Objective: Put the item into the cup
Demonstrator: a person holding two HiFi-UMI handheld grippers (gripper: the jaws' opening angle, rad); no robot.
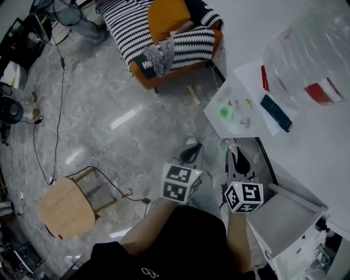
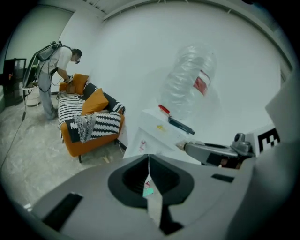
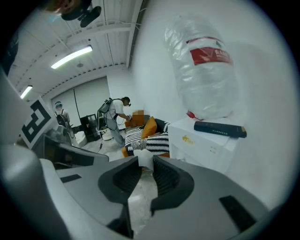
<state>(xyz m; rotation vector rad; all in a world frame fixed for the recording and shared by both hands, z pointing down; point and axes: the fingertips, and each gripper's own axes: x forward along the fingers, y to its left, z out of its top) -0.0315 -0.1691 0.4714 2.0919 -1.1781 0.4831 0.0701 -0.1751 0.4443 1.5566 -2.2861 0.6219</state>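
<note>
**Small green round thing** point(image 1: 226, 113): it sits on the white tabletop point(image 1: 214, 117) ahead of you. It is too small to tell whether it is the cup, and the tiny bits around it cannot be identified either.

**On the same tabletop:** a dark flat bar point(image 1: 275, 112) lies near the green thing, next to a red-handled tool point(image 1: 264, 77). A large clear water bottle point(image 1: 306, 60) is behind them.

**Tongs:** your left tongs point(image 2: 149, 161) are closed, jaw against jaw, gripping nothing. Your right tongs point(image 3: 145, 165) stand parted and empty. Both hang over the grey floor point(image 1: 109, 109), short of the tabletop and apart from the green thing.

**Farther left:** a striped sofa point(image 1: 126, 27) carries an orange cushion point(image 1: 167, 16). A round wooden stool point(image 1: 66, 206) stands on the floor near you.
</note>
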